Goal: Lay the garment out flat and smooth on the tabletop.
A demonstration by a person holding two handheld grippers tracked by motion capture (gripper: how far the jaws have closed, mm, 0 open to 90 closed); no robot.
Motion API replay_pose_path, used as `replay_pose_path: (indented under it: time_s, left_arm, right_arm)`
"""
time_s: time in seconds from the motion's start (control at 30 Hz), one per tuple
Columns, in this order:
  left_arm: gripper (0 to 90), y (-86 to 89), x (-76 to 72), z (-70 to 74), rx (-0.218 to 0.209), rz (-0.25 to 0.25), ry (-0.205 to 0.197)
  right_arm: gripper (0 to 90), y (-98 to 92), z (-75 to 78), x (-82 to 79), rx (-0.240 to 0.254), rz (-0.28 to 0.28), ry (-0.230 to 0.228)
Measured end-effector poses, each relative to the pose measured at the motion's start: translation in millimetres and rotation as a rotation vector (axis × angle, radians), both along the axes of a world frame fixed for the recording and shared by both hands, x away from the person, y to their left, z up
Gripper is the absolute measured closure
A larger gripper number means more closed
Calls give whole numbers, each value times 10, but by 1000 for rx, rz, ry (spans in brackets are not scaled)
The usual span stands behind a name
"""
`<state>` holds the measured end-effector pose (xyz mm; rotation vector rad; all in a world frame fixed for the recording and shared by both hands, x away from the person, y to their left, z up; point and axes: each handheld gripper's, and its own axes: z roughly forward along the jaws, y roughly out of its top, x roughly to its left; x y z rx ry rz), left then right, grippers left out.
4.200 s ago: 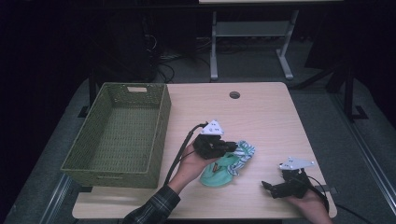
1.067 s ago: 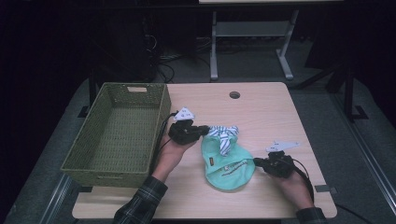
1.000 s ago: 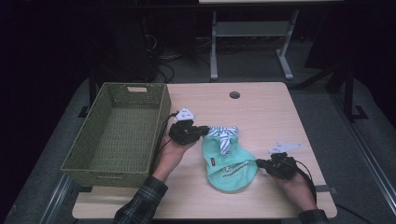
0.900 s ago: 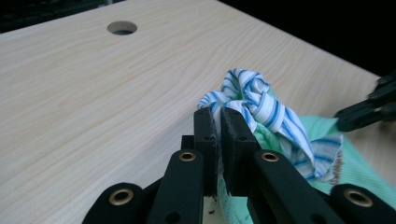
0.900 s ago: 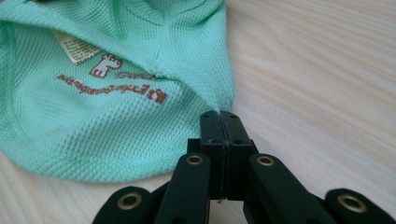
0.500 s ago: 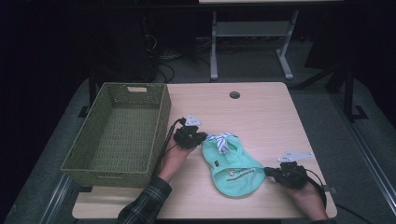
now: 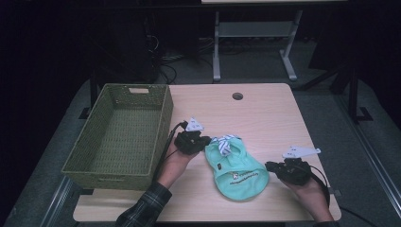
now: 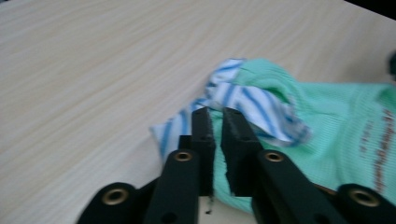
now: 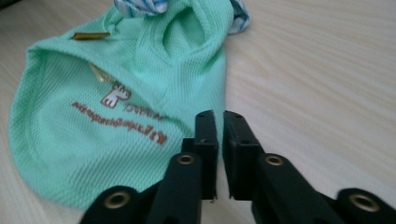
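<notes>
Mint-green knitted garment with a blue-striped collar [image 7: 239,166] lies flat on the pale wood worktop [image 7: 265,113], at 3 o'clock of the green woven basket [image 7: 118,135]. Left tongs [image 7: 202,141] pinch its collar end; right tongs [image 7: 268,166] sit nearly closed at its hem edge, gripping nothing visible.

Mint-green garment [image 7: 239,169] (blue-striped trim)

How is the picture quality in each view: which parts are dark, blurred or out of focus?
High view: the table is evenly lit, the room behind it nearly black, and the picture is soft. Left gripper view: the striped trim and green garment look blurred, the far edge most. Right gripper view: the garment's weave and printed logo are fairly sharp, while the near jaws are slightly soft.
</notes>
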<state>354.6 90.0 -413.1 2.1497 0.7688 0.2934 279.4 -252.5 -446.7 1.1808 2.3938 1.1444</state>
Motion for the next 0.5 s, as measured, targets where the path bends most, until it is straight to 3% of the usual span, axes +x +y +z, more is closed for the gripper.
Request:
replay_pose_path:
  time_s: [0.13,0.33,0.5]
  left_arm:
    - [894,-68,-148,-51,1,-55,39]
    - [893,-117,-331,-148,5,-95,74]
    - [892,-204,-409,-298,49,-135,98]
  right_arm:
    - [894,106,15,127,1,25,-12]
    - [896,303,-12,322,-16,67,-9]
    - [896,447,-79,440,-38,74,8]
